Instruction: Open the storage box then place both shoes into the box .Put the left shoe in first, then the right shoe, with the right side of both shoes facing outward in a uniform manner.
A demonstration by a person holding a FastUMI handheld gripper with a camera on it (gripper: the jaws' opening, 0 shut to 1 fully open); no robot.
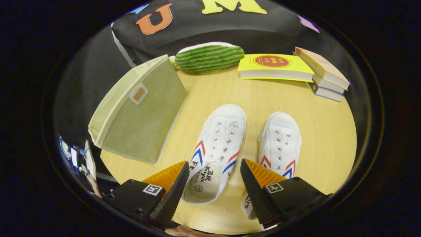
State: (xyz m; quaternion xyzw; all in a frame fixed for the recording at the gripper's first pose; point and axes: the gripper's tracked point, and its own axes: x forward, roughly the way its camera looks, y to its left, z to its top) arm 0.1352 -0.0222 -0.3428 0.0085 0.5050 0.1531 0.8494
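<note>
Two shoes: white canvas slip-ons with rows of metal eyelets and red and blue chevron stripes on the sides, lying side by side on the worktop (289,108), toes pointing to 12 o'clock.
Left shoe (217,148): its heel opening lies between the fingers, the printed insole showing; not touching either finger as far as can be seen.
Right shoe (281,141): at 3 o'clock from the left shoe, apart from it; its heel is partly hidden behind the right-hand finger.
Storage box (141,108): olive-green fabric with a pale trim and a small tan label patch, at 10 o'clock from the left shoe, near it; whether it is open cannot be told.
Tongs (213,179): wide apart, holding nothing, hovering over the heel of the left shoe with the fingers pointing toward 12 o'clock.
Hand: a bit of one shows under the tongs at 6 o'clock.
Watermelon-striped cushion (209,57): at 12 o'clock beyond the shoes, at the far edge of the worktop.
Yellow book (274,65): at 1 o'clock, just beside the cushion.
Stack of books (324,74): at 2 o'clock, touching the yellow book's far end.
</note>
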